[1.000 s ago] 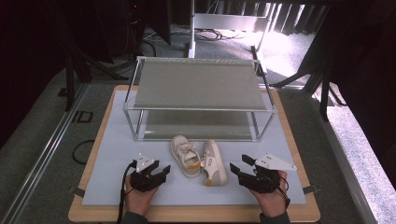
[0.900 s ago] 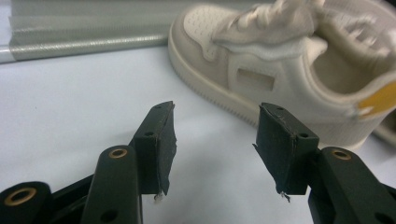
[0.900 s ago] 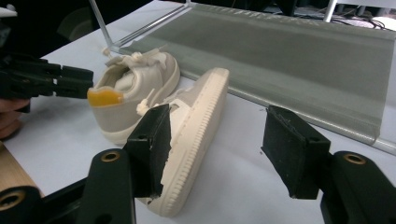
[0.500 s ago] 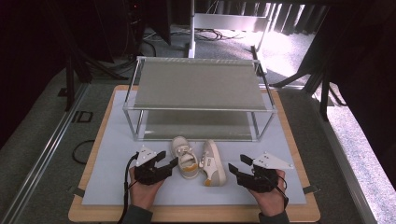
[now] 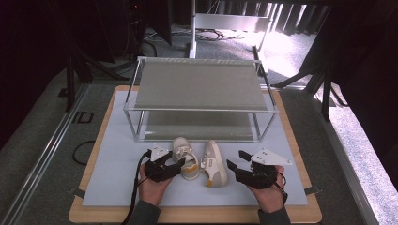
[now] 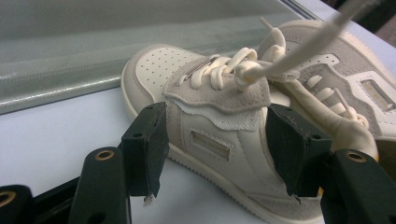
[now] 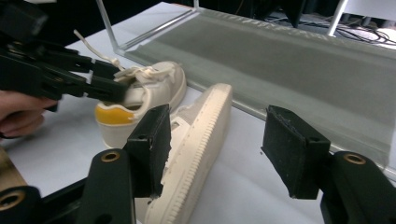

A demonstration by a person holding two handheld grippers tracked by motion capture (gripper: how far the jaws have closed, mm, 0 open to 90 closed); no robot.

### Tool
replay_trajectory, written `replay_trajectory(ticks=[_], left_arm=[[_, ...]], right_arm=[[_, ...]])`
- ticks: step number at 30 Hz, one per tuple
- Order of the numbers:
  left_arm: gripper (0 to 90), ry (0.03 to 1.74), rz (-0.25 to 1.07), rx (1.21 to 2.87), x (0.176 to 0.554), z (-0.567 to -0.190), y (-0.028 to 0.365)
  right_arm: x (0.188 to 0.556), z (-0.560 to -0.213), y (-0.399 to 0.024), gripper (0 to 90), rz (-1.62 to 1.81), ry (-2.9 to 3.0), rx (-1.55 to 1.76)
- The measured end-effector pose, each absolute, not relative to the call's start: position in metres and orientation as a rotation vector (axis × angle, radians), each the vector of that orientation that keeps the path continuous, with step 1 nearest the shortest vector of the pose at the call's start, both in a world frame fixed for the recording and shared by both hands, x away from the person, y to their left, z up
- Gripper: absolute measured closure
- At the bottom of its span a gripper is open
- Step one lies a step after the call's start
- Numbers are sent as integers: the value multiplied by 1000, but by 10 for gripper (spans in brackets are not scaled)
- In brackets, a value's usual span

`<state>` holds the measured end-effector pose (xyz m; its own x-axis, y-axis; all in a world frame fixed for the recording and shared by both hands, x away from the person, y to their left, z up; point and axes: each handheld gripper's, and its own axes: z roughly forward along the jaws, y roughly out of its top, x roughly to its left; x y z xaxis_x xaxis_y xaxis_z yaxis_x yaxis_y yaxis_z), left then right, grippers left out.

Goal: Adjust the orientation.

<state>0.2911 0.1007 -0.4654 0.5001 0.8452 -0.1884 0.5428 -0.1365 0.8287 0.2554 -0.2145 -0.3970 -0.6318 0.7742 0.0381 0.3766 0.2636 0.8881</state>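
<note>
Two cream shoes lie on a pale mat just in front of a two-tier metal rack (image 5: 199, 84). The left gripper (image 5: 170, 165) has just opened its jaws, which straddle the upright shoe (image 6: 219, 116) without pressing it. The right gripper (image 5: 238, 161), jaws apart and empty, sits beside the tipped shoe (image 5: 213, 163).

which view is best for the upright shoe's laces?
Left gripper view: the upright shoe sits close between the open jaws, laces and knot sharp. Right gripper view shows its yellow heel and some lace. High view shows it small, laces indistinct.
</note>
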Motion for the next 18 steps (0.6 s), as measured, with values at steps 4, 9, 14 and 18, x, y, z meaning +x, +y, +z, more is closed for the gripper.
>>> replay_trajectory(ticks=[4, 9, 14, 18], left_arm=[[414, 1163, 444, 1849, 294, -468, 95], [452, 1147, 437, 1882, 295, -466, 98], [579, 1114, 435, 1913, 298, -461, 105], [621, 1087, 450, 1945, 298, -459, 109]], right_arm=[[256, -401, -213, 412, 1320, 2147, 1046], [257, -406, -211, 412, 1315, 2161, 1059], [258, -408, -213, 412, 1314, 2160, 1064], [259, -410, -214, 412, 1313, 2162, 1077]])
